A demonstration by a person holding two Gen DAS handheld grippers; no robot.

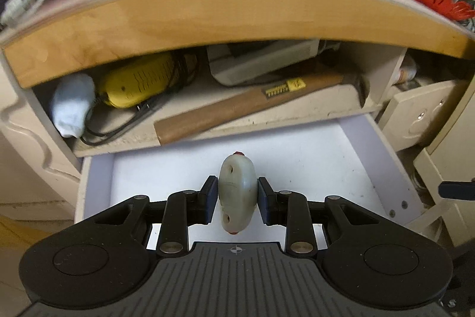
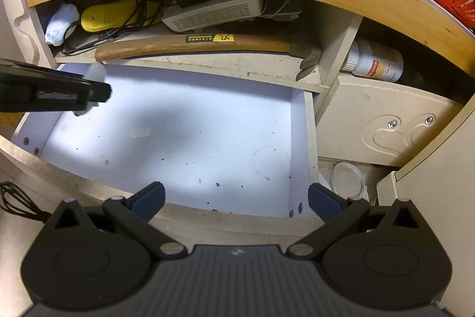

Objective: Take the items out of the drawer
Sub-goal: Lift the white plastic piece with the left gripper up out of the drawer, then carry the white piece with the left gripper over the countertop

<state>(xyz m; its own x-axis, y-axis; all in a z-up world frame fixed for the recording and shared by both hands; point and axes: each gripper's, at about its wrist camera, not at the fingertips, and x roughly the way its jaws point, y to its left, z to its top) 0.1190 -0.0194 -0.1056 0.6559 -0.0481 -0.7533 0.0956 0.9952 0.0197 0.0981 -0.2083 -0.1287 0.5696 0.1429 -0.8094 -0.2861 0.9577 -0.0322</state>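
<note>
Right wrist view is showing the white drawer [image 2: 184, 138] lying pulled out and looking bare, under a shelf carrying a wooden-handled hammer [image 2: 196, 45]. At six o'clock the right gripper [image 2: 236, 198] is hanging spread wide, gripping nothing, probably waiting. At nine o'clock the left gripper [image 1: 236, 195] is pinching a pale oval plastic piece with red tips [image 1: 237, 192] edgewise, lifted above the drawer floor, likely for carrying it out.

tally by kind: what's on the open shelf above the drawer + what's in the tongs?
Hammer: 1
Yellow corded device: 1
White vented box: 1
Pale blue cloth: 1
Pale oval object with red ends, held in left tongs: 1
Total: 5
</note>
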